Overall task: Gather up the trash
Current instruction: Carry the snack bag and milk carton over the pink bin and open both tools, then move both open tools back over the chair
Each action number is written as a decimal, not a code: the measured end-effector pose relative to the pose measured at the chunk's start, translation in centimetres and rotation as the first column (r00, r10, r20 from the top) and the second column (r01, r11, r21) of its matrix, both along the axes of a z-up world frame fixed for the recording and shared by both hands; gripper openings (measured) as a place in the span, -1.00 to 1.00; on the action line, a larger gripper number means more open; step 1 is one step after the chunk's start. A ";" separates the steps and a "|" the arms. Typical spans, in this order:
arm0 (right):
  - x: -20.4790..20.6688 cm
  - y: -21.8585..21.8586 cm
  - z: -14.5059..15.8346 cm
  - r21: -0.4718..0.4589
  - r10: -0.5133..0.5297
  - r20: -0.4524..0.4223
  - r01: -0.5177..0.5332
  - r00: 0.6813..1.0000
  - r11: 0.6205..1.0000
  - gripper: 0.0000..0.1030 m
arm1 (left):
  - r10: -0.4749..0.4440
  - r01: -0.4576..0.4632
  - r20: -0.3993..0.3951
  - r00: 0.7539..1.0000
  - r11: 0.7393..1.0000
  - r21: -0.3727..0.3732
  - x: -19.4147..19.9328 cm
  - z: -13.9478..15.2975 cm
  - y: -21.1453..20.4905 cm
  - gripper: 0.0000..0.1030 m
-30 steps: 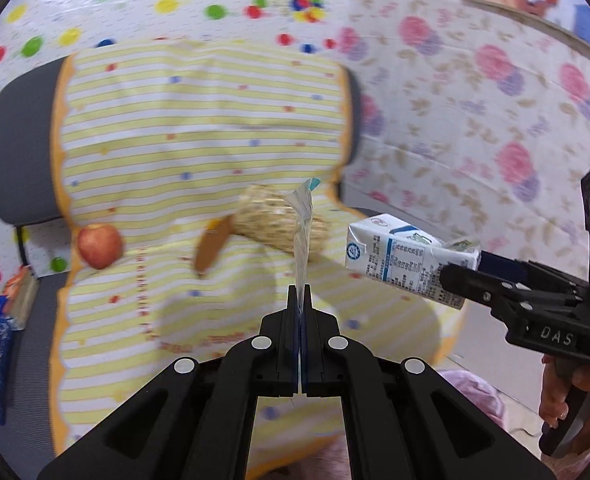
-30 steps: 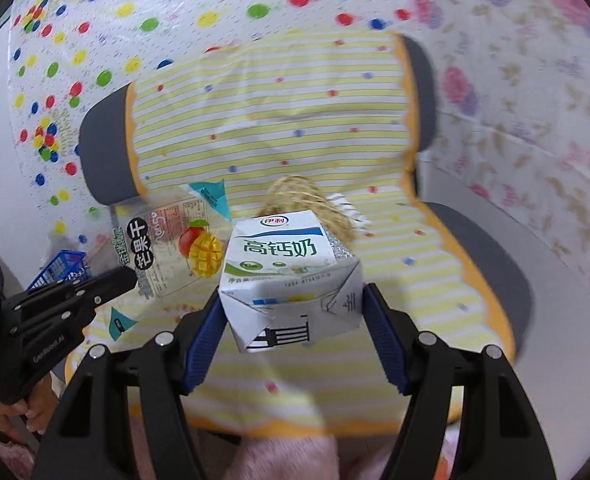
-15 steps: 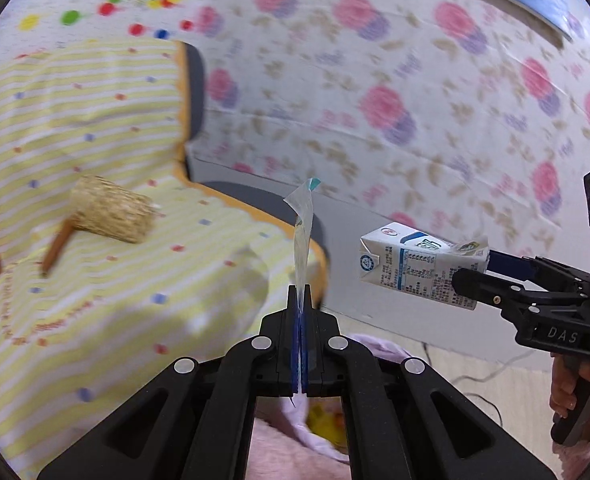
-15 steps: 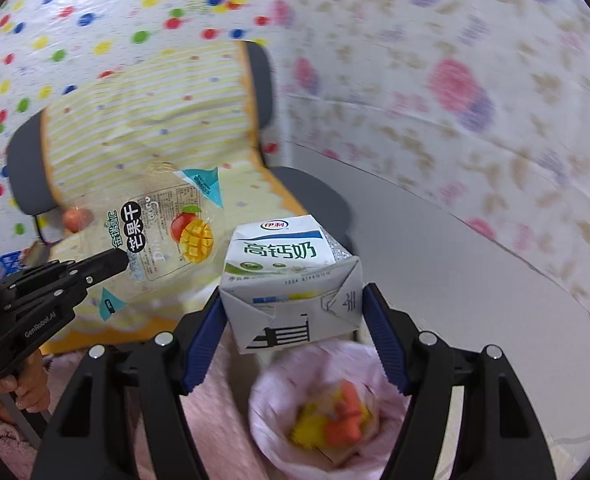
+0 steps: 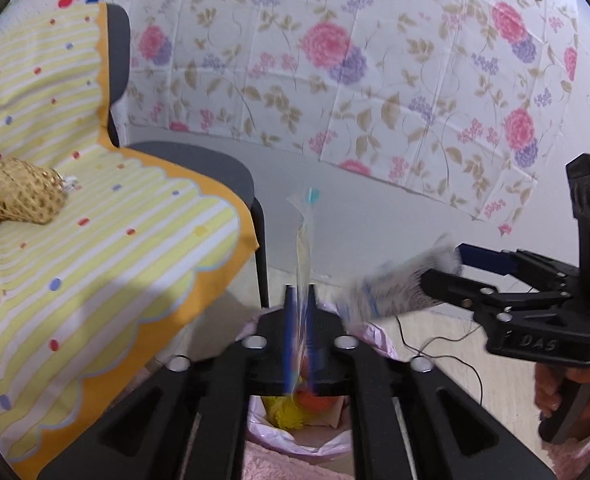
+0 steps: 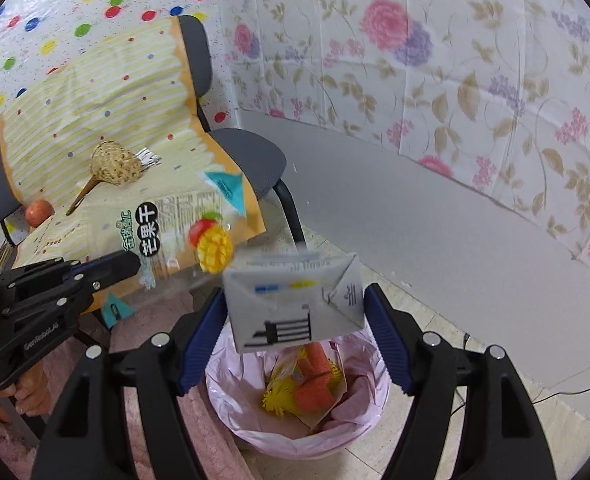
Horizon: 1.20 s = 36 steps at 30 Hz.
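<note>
My right gripper (image 6: 295,312) has its jaws spread, and the white milk carton (image 6: 295,296) sits blurred and tilted between them, above the bin; it also shows blurred in the left wrist view (image 5: 395,288). My left gripper (image 5: 299,300) has its jaws slightly parted around the clear dried-mango snack bag (image 5: 303,248), seen flat in the right wrist view (image 6: 183,236). Below both stands a bin with a pink liner (image 6: 231,412) that holds orange and yellow trash (image 6: 307,388).
A grey chair (image 5: 199,160) under a yellow striped cloth (image 5: 95,264) stands at the left, with a woven scoop (image 5: 27,196) and an apple (image 6: 39,212) on it. A pink rug (image 6: 155,360) lies under the bin. A black cable (image 5: 447,344) runs along the floral wall.
Both grippers have swung right, away from the chair, and now hang over the bin. The right jaws have spread and the carton is tipping down. The left jaws have parted slightly.
</note>
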State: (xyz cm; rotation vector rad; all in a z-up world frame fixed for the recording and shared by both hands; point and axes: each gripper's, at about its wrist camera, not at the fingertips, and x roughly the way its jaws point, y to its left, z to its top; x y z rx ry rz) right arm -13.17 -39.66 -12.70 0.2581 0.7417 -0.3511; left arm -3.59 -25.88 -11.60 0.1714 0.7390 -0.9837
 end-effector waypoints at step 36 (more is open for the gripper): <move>16.7 11.3 4.3 0.014 0.420 0.098 -0.424 0.902 0.906 0.37 | 0.622 -0.624 0.111 0.775 0.781 -0.015 9.8 3.4 20.5 0.08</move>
